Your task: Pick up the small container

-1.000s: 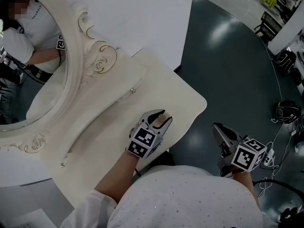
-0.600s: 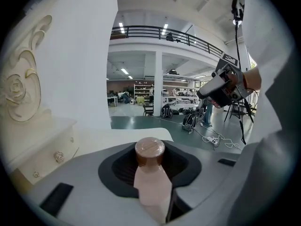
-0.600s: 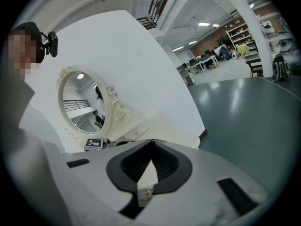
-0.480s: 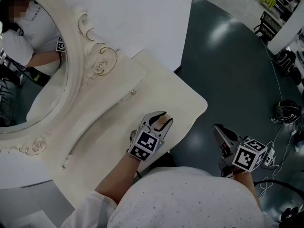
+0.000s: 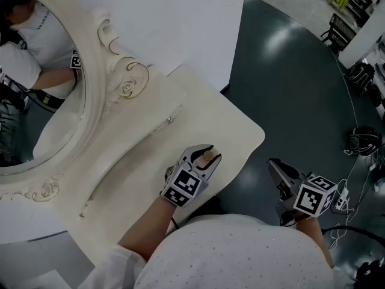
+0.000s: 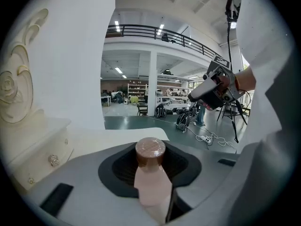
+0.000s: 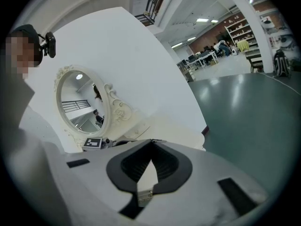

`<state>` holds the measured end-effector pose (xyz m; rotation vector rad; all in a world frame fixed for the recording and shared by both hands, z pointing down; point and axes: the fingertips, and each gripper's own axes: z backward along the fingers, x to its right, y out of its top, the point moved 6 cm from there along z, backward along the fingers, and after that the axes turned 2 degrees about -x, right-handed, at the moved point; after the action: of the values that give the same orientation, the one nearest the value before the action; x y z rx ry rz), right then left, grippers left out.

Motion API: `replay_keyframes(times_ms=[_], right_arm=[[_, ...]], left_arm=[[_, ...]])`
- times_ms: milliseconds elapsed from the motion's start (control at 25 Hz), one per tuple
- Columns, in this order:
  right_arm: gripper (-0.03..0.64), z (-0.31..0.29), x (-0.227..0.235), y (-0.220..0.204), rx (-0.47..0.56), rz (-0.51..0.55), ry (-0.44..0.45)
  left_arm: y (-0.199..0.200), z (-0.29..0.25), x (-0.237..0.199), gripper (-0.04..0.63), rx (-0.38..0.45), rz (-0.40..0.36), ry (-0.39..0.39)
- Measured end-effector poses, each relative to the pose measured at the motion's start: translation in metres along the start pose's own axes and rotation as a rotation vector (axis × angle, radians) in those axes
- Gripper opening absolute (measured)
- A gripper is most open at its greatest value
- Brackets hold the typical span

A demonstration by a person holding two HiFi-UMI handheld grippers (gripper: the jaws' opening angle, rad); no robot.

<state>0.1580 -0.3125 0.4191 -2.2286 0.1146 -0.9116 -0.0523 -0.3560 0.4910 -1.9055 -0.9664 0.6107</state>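
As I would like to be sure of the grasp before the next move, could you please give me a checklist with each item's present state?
1. Small container between the left tongs: ok. Its pink body sits between the pads, and the jaws have just been closing on it.
2. Grip firm enough to carry it: cannot tell.
3. Container clear of the dressing table top: cannot tell.
4. Right tongs out of the way: ok. They are shut, empty and over the floor beside the table.
5. Oval mirror apart from the left tongs: ok.
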Motion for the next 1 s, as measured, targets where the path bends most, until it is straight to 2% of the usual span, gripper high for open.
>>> replay_keyframes(times_ms=[280,600,1000], right_arm=[[0.000,-0.020,-0.004,0.013,-0.007,0.020,0.027],[0.000,-0.024,0.005,0.021,-0.069,0.049,0.087],[0.000,-0.014,0.024,0.031,-0.144,0.120,0.140]], left_arm=[[-0.001,-0.001,0.001,0.126,0.009,-0.003,-0.027],[0.002,0.001,-0.002,0.129,0.011,0.001,-0.022],[0.002,0.001,0.004,0.126,0.032,0.047,0.150]])
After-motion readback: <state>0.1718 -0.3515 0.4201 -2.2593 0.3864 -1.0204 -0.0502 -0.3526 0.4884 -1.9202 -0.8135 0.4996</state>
